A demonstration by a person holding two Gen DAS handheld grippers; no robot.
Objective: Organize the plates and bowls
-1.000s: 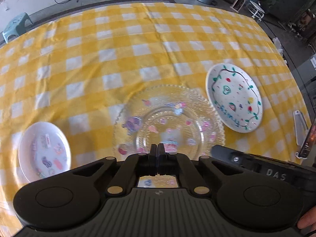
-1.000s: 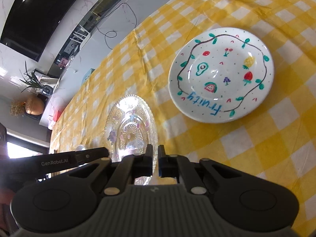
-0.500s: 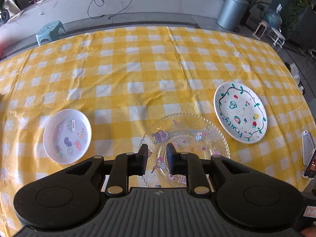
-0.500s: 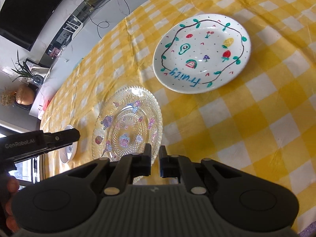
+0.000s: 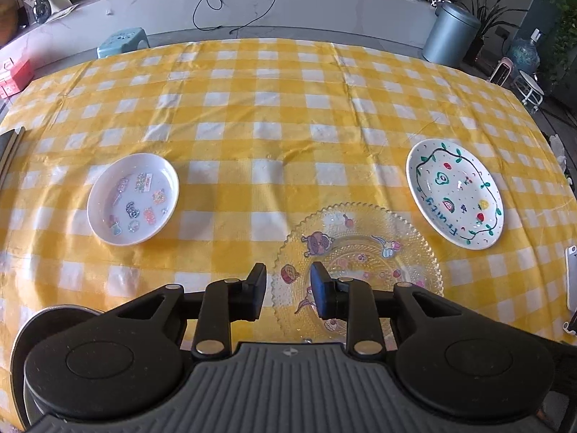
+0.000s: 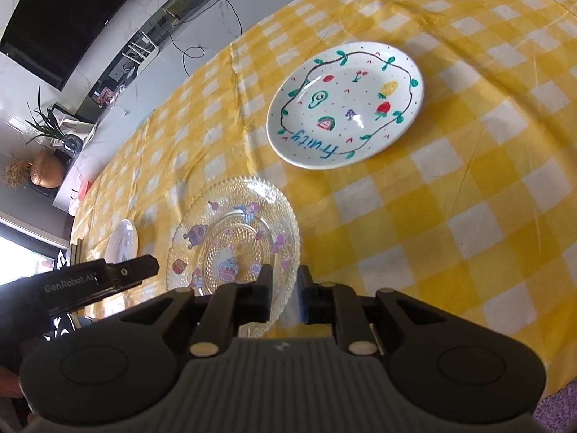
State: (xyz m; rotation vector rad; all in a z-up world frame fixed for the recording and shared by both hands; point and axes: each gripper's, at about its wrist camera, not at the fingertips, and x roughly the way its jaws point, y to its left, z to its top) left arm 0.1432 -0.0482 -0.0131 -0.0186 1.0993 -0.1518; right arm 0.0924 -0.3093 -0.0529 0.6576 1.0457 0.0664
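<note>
Since a second ago both grippers have backed off the glass plate (image 5: 360,263), which lies flat on the desk (image 5: 252,108). Left gripper (image 5: 287,290) and right gripper (image 6: 285,297): fingers opening, empty. Pressed glass, beaded scalloped rim, slippery; glazed Fruity plate (image 6: 346,104) at 1 o'clock. Grip rims squarely.

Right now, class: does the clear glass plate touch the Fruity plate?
Apart. The right wrist view shows tablecloth between the glass plate and the Fruity plate.
</note>
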